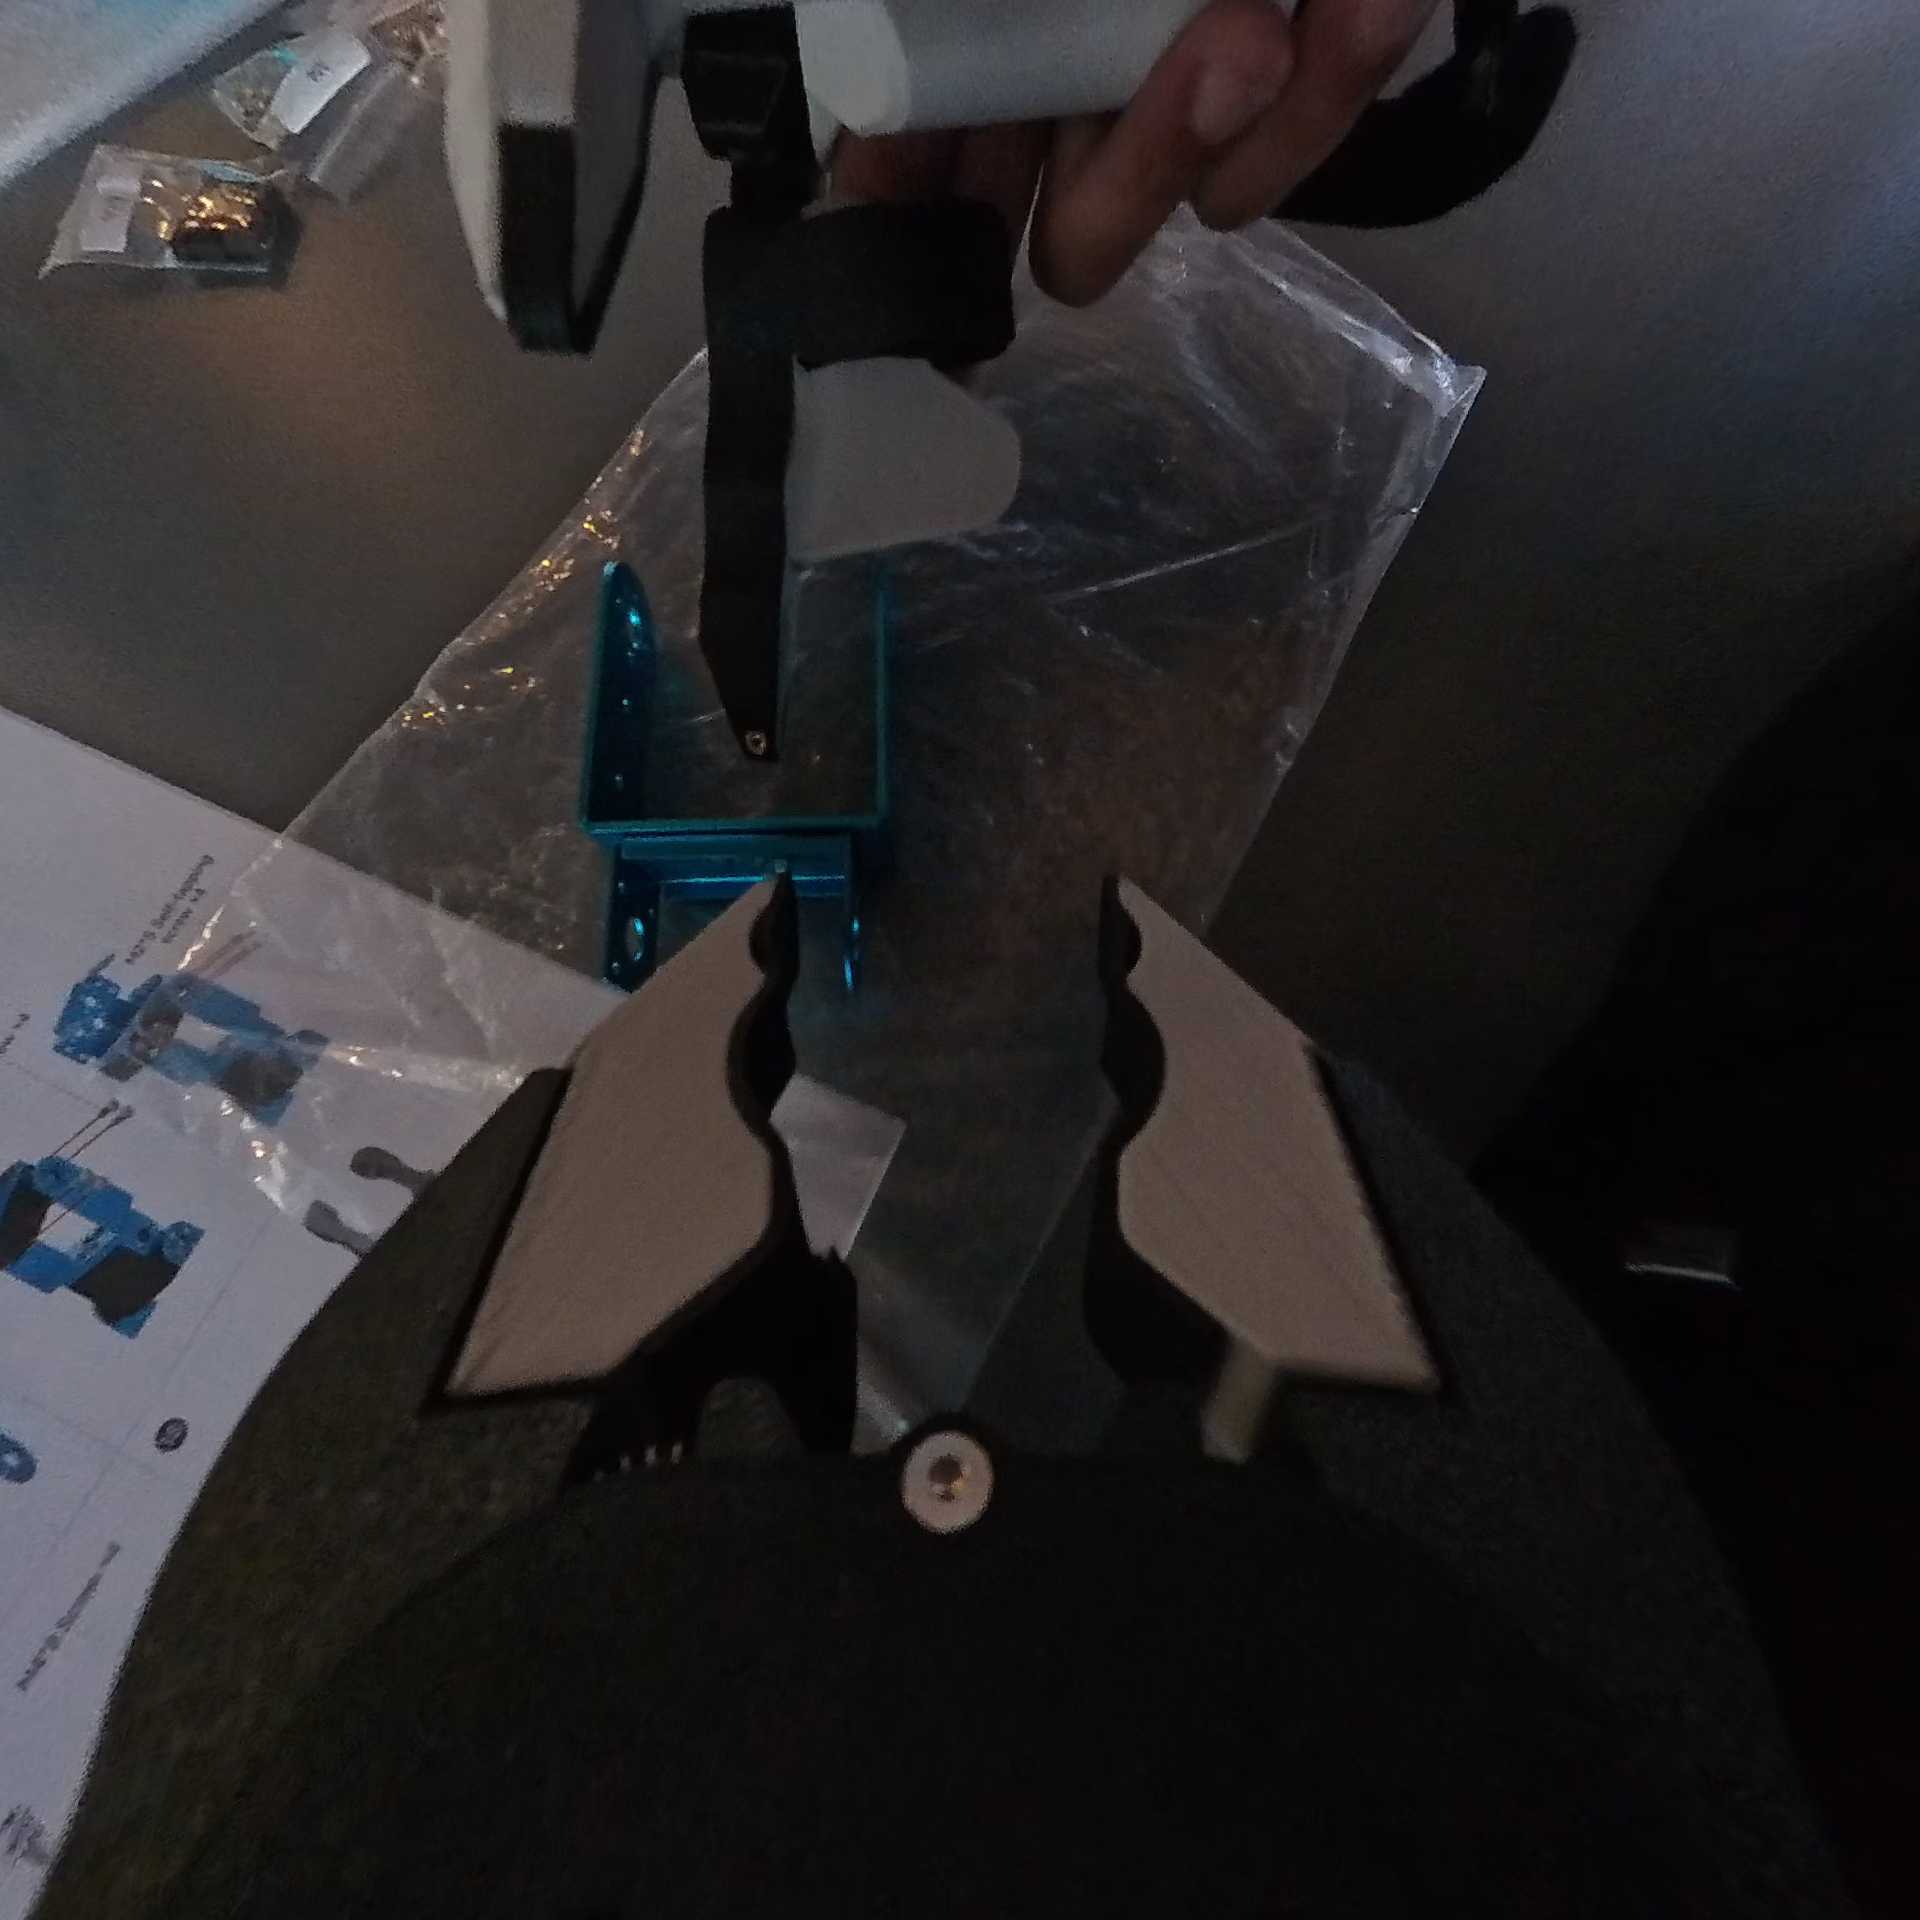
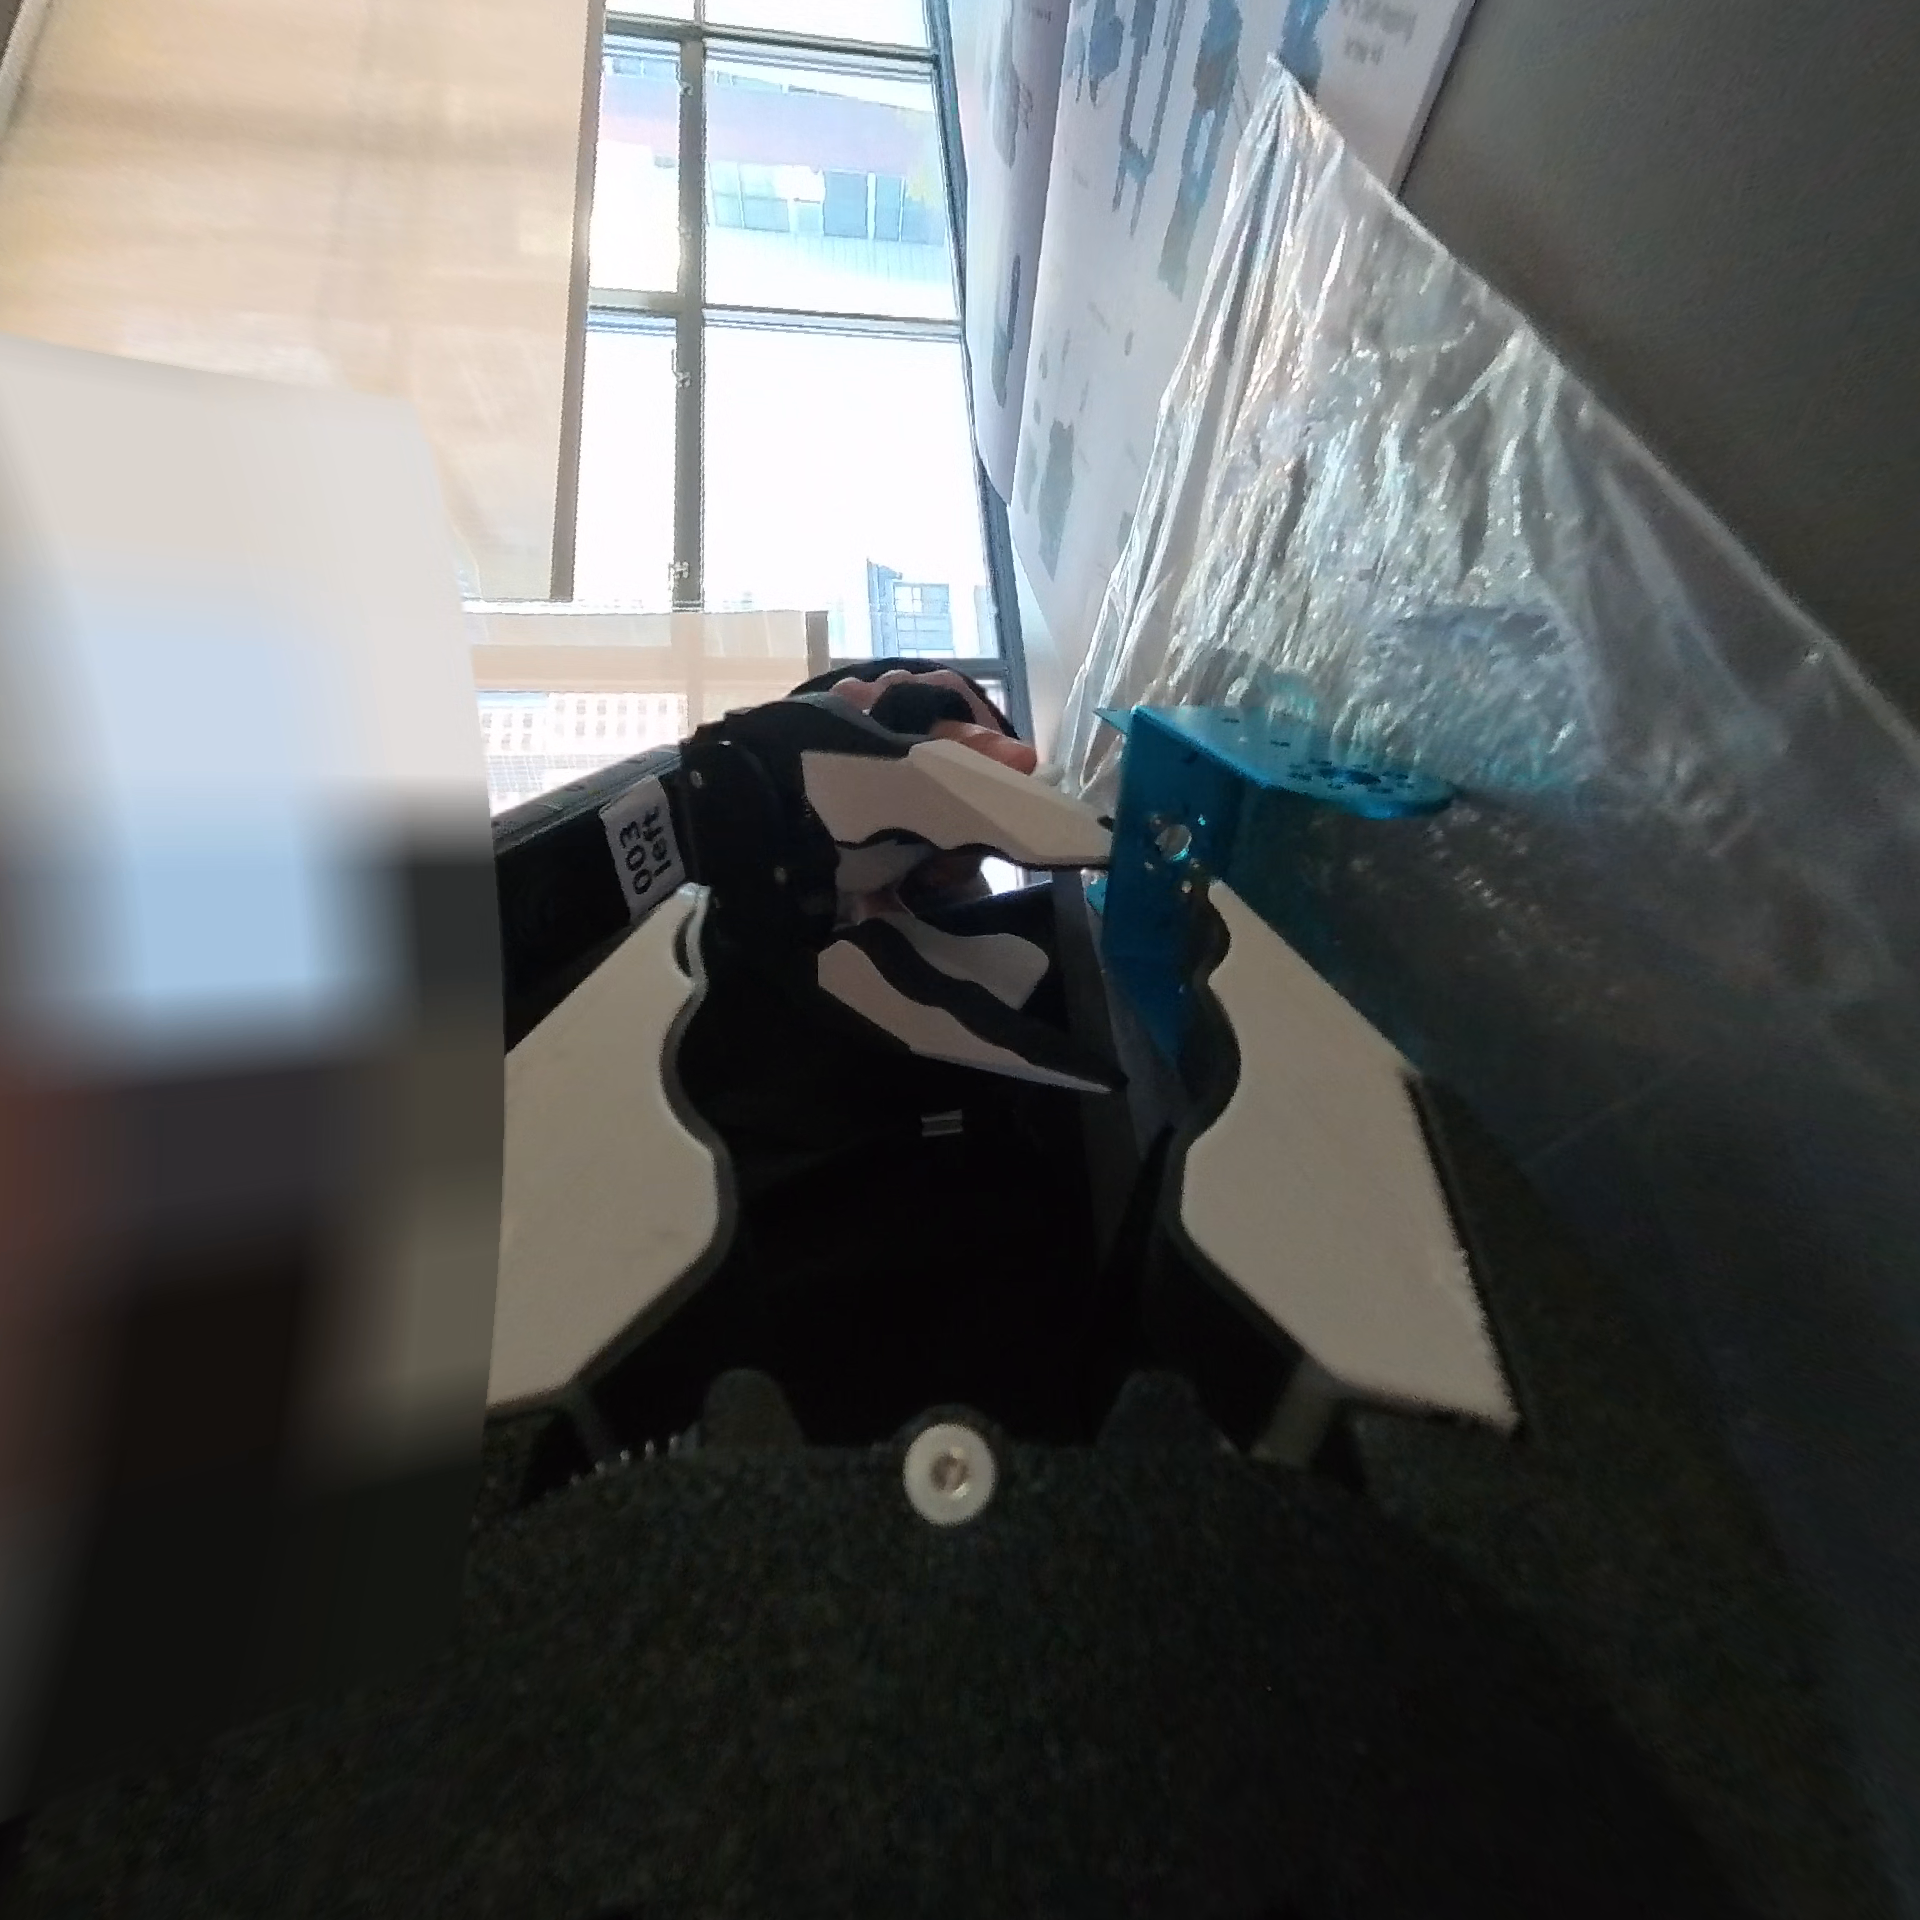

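Note:
A blue metal U-shaped bracket (image 1: 727,800) lies on a clear plastic bag (image 1: 1091,644) on the grey table. My left gripper (image 1: 948,894) is open; its left fingertip (image 1: 764,914) touches the bracket's near end, and the right finger is beside it over the bag. My right gripper (image 1: 831,582) comes in from the far side, with one black finger between the bracket's arms. In the right wrist view my right gripper (image 2: 951,925) is wide open. The bracket (image 2: 1164,862) stands against its right finger. The left gripper (image 2: 1107,956) faces it, its upper finger on the bracket.
A white instruction sheet (image 1: 135,1091) with blue drawings lies left of the bag. Small bags of parts (image 1: 187,218) lie at the far left. A person's hand (image 1: 1143,135) holds the right gripper. The table edge and dark floor (image 1: 1745,987) are at the right. A window (image 2: 769,416) is behind.

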